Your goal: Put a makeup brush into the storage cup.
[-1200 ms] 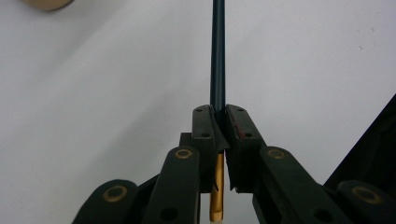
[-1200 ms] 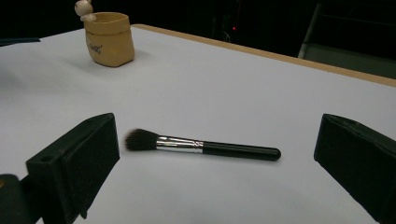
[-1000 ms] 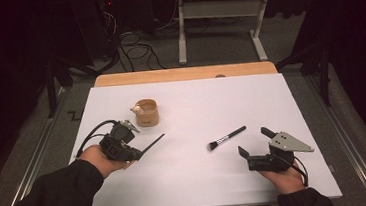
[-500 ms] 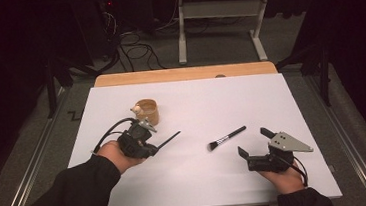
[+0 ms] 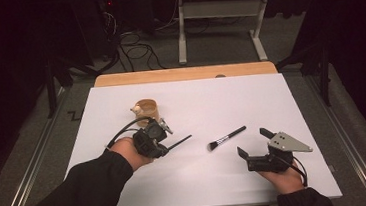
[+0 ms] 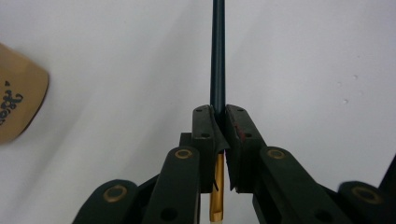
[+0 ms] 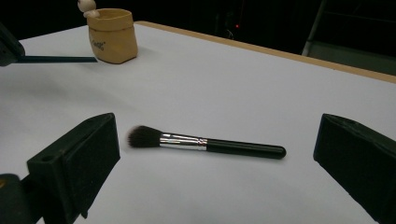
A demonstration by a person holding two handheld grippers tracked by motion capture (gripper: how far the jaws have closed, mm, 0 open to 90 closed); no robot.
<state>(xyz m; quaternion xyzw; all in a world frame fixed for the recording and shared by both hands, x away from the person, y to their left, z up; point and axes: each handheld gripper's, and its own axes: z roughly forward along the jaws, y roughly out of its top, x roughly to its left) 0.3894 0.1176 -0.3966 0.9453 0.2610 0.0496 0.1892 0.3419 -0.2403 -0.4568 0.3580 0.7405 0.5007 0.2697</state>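
Two grippers are on this white table (image 5: 291, 98), and closest to the camera is the right gripper (image 5: 255, 144), sitting in the person's hand near the front edge with its jaws spread wide and nothing between them. Just ahead of it lies a makeup brush (image 5: 226, 138) with a dark fluffy head, a shiny silver collar and a glossy black handle; it's flat on the table, lined up in front of the gap between those open jaws but not touching them, pretty clear in the right gripper view (image 7: 205, 143). Over on the left, a bit farther back, the left gripper (image 5: 167, 145) is pinched tight on a thin dark stick-like brush (image 5: 179, 143). In the left gripper view the pads squeeze the slim dark teal handle (image 6: 218, 51), and a gold section of it shows below the pads. The handle pokes out past the jaws toward the middle of the table. Just behind that gripper stands a small tan cup (image 5: 146, 108) with something pale resting at its rim.
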